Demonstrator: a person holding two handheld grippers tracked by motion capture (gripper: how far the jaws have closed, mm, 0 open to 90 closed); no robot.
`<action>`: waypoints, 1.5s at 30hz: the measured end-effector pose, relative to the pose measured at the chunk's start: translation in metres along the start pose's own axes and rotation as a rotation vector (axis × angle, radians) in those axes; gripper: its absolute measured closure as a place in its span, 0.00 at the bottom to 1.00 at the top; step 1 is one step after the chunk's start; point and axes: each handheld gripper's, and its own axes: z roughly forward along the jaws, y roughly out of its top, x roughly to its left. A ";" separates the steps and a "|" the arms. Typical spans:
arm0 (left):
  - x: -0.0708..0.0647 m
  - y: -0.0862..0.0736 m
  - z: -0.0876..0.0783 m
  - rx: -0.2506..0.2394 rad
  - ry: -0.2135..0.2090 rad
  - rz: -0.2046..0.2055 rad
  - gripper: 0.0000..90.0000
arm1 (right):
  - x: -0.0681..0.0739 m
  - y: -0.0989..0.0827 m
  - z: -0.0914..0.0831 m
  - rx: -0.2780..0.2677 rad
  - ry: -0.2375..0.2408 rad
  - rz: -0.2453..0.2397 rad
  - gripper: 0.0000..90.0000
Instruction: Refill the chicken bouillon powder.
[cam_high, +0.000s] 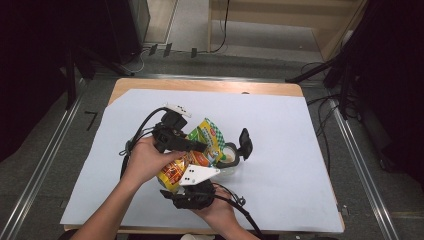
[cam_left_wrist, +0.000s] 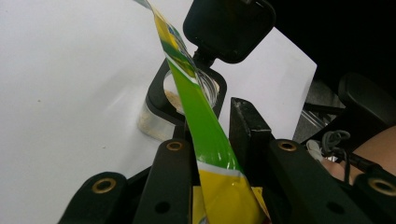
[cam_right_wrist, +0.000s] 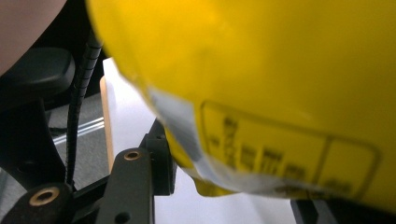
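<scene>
- A yellow and green snack bag is held up above the middle of the white sheet that covers the desk, nearer its front edge.
- The left gripper is closed on the bag; in the left gripper view the bag's green edge is seen pinched between the two black jaws.
- The right gripper is positioned under the bag's lower end. In the right gripper view the yellow bag lies close above the jaws; whether the pads press on it cannot be told.
- A clear container with a black hinged lid stands on the sheet just beside the bag, toward the right edge.
</scene>
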 end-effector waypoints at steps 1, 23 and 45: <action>-0.001 0.000 0.000 0.005 0.014 0.002 0.88 | 0.000 0.000 0.000 -0.001 0.004 -0.002 0.62; 0.000 0.014 0.004 0.036 0.008 -0.027 0.83 | -0.004 0.006 -0.002 -0.017 0.005 0.031 0.69; 0.010 0.033 0.011 0.060 -0.066 -0.100 0.80 | -0.012 0.013 -0.012 -0.024 -0.021 0.011 0.68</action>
